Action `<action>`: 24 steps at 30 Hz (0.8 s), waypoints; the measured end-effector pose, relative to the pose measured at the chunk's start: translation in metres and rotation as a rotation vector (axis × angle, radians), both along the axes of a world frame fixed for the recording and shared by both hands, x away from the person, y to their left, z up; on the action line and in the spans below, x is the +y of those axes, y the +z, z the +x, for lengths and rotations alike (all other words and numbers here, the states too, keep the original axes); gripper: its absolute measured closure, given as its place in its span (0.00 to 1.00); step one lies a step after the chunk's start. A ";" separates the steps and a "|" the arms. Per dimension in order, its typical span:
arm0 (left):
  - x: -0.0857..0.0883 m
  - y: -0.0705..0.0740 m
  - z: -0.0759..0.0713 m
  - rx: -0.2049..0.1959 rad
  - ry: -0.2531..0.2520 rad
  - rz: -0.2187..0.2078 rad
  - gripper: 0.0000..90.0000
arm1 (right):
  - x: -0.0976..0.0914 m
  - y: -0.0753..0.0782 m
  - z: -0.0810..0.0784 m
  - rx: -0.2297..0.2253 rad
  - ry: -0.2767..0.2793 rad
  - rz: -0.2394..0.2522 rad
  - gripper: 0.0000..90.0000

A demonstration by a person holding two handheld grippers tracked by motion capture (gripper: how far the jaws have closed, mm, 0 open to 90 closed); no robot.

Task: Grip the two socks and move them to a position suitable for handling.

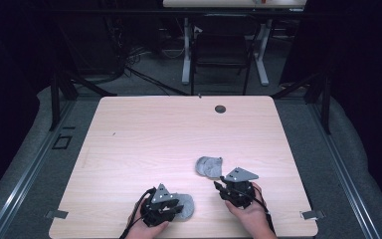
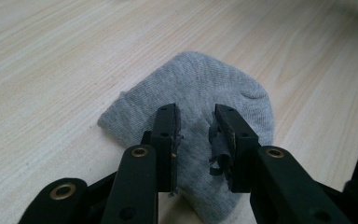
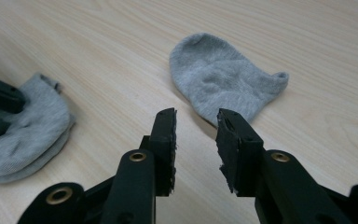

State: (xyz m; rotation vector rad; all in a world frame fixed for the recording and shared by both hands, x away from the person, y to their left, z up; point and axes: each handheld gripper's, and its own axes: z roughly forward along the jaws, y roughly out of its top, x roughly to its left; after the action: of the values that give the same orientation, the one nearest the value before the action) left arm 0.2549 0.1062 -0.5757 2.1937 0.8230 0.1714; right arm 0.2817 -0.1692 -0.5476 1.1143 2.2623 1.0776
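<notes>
Two grey socks lie near the wooden table's [image 1: 129, 139] front edge. The left gripper [image 2: 195, 122], jaws narrowly parted, hovers over the folded sock [image 2: 200, 88], seemingly not touching. The right gripper [image 3: 196, 122], jaws parted and empty, sits just short of the other sock [image 3: 223, 77].

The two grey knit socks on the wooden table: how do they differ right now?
The grey sock by the left gripper lies folded double, layered edges showing in the right gripper view; the grey sock ahead of the right gripper lies single and spread, one end curled. The first sits under the left gripper, whose open jaws straddle it; the second lies just beyond the right gripper, untouched. Both are short, grey, ribbed knit.
</notes>
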 end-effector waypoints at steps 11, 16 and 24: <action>0.017 0.016 0.007 -0.004 0.021 -0.085 0.68 | 0.005 0.001 0.037 0.039 -0.044 0.004 0.79; 0.032 0.024 0.012 -0.037 0.066 -0.100 0.68 | 0.017 -0.003 0.058 0.070 -0.056 -0.013 0.83; 0.044 0.023 0.019 -0.035 0.094 -0.086 0.67 | 0.026 -0.011 0.074 0.080 -0.079 -0.038 0.86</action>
State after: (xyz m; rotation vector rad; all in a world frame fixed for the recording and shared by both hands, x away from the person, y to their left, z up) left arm 0.2742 0.1504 -0.5529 2.0682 0.8981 0.2162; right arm 0.3553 -0.1433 -0.5585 1.2409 2.2689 0.9719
